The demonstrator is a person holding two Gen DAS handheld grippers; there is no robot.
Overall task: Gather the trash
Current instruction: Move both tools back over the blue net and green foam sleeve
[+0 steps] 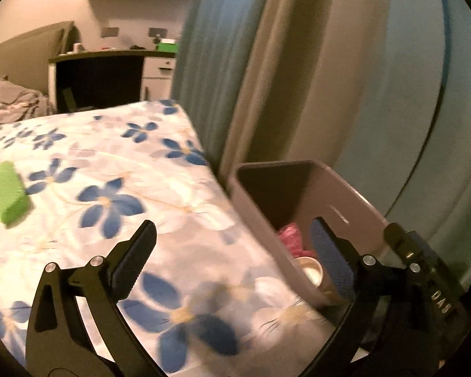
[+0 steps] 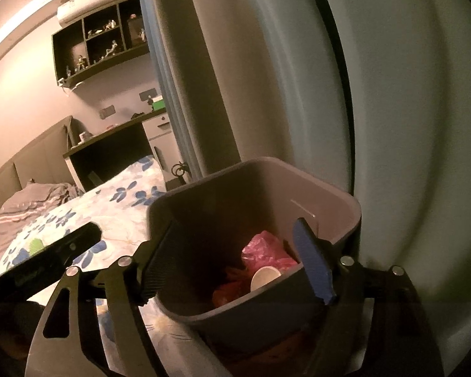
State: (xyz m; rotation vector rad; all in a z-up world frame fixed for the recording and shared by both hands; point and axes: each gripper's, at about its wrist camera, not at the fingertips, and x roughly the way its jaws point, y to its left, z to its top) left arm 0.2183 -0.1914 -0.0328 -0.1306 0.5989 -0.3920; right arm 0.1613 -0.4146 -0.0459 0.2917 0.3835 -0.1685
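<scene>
A grey trash bin [image 2: 204, 317] stands beside the bed. Inside lie a pink plastic bag [image 2: 263, 251], a white paper cup [image 2: 265, 278] and some orange-red wrapping [image 2: 227, 292]. My right gripper [image 2: 235, 251] is open and empty, its jaws spread over the bin's opening. My left gripper [image 1: 232, 248] is open and empty over the bed's edge, with its right finger over the bin [image 1: 254, 207]. The cup [image 1: 311, 270] and pink bag [image 1: 290, 238] show there too. A green box [image 1: 9, 196] lies on the floral bedsheet [image 1: 116, 163] to the far left.
Blue-grey curtains [image 1: 345, 78] hang behind the bin. A dark desk [image 1: 103, 75] with small items stands beyond the bed, and a wall shelf [image 2: 100, 44] holds figurines. A crumpled grey blanket [image 2: 34, 204] lies at the bed's head. The left gripper's body [image 2: 47, 260] shows at the right view's left.
</scene>
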